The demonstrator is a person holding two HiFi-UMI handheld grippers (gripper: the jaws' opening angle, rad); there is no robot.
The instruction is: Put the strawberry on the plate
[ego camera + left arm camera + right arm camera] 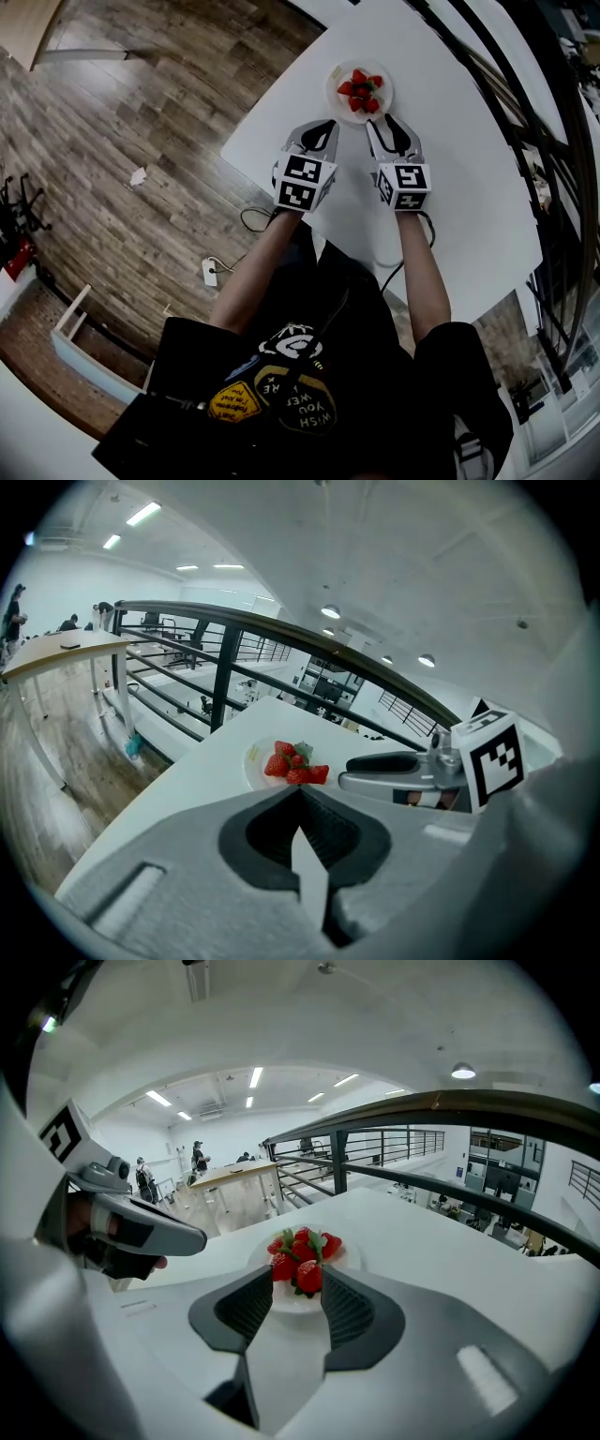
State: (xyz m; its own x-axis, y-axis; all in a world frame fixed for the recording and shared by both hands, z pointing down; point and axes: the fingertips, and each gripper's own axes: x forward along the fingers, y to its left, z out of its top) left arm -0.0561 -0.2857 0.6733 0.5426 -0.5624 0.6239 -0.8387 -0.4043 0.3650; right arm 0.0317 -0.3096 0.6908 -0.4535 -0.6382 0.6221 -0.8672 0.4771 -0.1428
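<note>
The strawberries (361,91) lay piled on the white plate (335,82) near the far end of the white table (459,178). Nothing stood between them and either gripper. The left gripper (326,124) had its jaws closed together, empty. The right gripper (380,122) held its jaws wide and gripped nothing, with the plate showing beyond the gap. Only the head view showed the wooden floor (141,112). Only the gripper views showed the dark railing (281,630) behind the table.

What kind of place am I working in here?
Probably an open-plan office or lab on a mezzanine: a black railing runs beyond the white table, and people stand by a wooden desk under ceiling strip lights.
</note>
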